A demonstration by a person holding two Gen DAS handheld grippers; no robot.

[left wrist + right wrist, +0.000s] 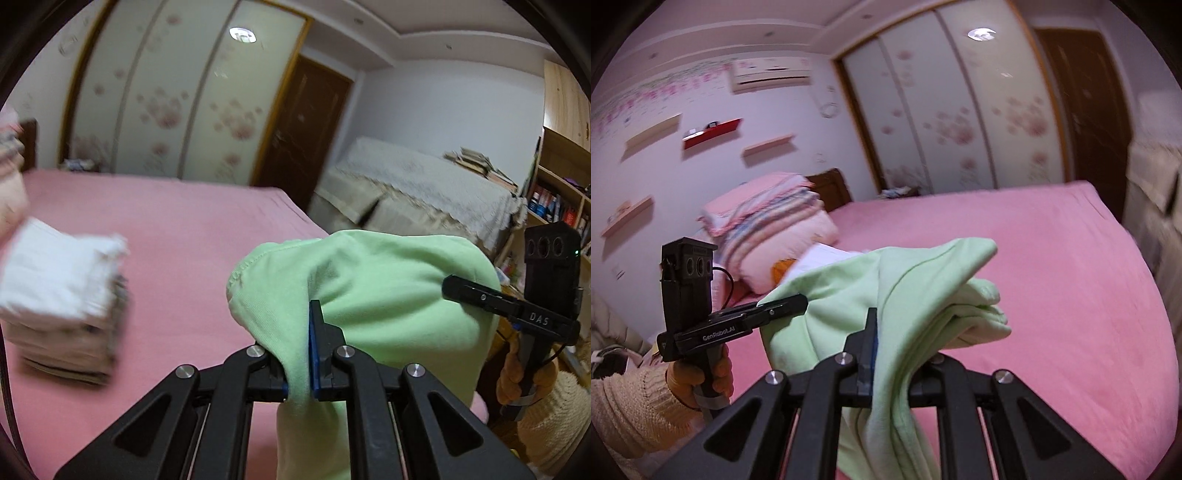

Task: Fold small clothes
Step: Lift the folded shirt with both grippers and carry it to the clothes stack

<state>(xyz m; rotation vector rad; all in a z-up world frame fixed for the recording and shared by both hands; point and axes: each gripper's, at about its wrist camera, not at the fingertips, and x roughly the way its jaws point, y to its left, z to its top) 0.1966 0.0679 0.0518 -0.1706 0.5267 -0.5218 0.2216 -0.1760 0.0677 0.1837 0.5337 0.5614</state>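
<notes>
- Bookshelf [554,199] far right holding rows of books; more books piled on the covered furniture [417,184] just left of it.
- Left gripper [308,365] pointing slightly down, jaws pinching shut on the green garment [369,280], cloth bunching between the blue pads [314,354].
- Right gripper [882,354] angling the same way, jaws clamping shut on the same garment, fabric draping over both fingers.
- Each gripper showing in the other's view: right one [465,288] biting the garment's far right side, left one [786,302] biting its left edge.
- Hand [698,376] in an orange glove and cream knit sleeve [631,413] gripping the left handle.
- Garment hanging in the air above the near part of the pink bed [1052,295], clear of the sheet, stretching between both claws.
- Looking pale mint green, soft knit, stitched hem showing, folding into several layers at the right end, loose tail dangling below the jaws.
- Stack of folded white clothes [62,291] sitting on the bed, left, blurred.
- Folded bedding and pillows [772,229] piling up at the far left by the headboard.
</notes>
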